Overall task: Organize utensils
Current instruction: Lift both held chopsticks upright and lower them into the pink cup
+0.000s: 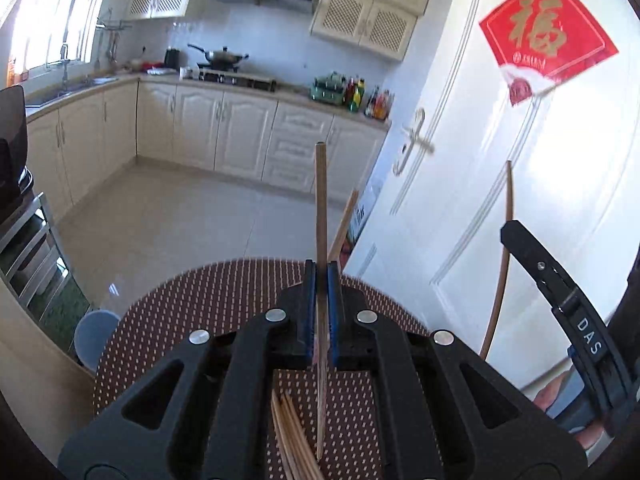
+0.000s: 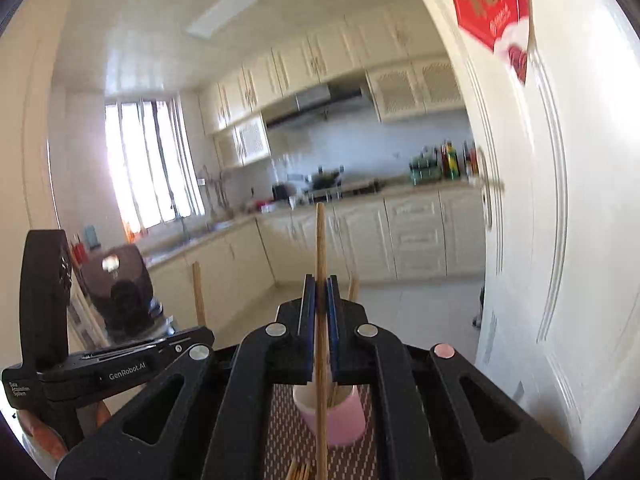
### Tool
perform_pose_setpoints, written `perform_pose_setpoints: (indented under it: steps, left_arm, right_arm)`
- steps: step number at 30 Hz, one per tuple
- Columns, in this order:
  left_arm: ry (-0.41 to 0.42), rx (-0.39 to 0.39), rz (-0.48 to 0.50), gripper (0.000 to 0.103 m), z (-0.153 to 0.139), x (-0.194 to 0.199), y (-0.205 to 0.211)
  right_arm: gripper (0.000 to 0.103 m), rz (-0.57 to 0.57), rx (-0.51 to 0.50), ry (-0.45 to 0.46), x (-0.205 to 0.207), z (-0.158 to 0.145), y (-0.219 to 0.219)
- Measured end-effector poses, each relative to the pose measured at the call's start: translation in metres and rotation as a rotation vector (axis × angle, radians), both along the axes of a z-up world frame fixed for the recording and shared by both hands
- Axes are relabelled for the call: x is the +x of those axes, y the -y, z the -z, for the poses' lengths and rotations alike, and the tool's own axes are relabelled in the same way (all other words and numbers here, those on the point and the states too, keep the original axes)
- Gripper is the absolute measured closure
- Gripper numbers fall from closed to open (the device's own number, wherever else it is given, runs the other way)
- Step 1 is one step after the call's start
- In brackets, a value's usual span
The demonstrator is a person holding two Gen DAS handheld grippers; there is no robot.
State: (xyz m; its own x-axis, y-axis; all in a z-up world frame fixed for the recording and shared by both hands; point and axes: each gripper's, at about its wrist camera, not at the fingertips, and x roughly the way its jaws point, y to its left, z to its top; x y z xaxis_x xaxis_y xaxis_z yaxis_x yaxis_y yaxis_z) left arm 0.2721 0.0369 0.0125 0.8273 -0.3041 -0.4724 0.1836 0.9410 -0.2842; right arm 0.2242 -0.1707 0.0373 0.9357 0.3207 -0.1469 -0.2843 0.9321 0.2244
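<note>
My left gripper [image 1: 321,268] is shut on one wooden chopstick [image 1: 320,200] that stands upright through its jaws, above a pile of chopsticks [image 1: 290,436] lying on the dotted brown mat [image 1: 160,320]. My right gripper [image 2: 319,282] is shut on another upright chopstick [image 2: 319,240], above a pink cup [image 2: 340,424] that holds chopsticks. The right gripper's body [image 1: 560,304] and its chopstick [image 1: 505,256] show at the right of the left wrist view. The left gripper's body [image 2: 120,364] and its chopstick [image 2: 198,292] show at the left of the right wrist view.
A white door [image 1: 500,140] with a red paper sign [image 1: 544,36] stands close on the right. Behind the round table lie the tiled kitchen floor [image 1: 180,224] and cream cabinets [image 1: 240,136]. A blue stool [image 1: 96,336] sits left of the table, beside a metal rack [image 1: 28,256].
</note>
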Motion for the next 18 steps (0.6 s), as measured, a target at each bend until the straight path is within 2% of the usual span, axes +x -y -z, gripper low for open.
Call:
perform_pose_setpoints:
  steps: [5,10,18]
  left_arm:
    - [0.080,0.005,-0.041,0.098,-0.029,0.016,0.004]
    - [0.194,0.040,-0.072,0.098,-0.045,0.031,0.012]
    - [0.276,0.066,-0.065,0.098,-0.038,0.054,0.023]
  right_arm:
    - [0.099,-0.007,0.037,0.081,0.019,-0.010,0.006]
    - [0.099,-0.031,0.059,0.144,0.044,-0.004,0.004]
    - [0.099,-0.035,0.115,0.187,0.069,0.007,0.005]
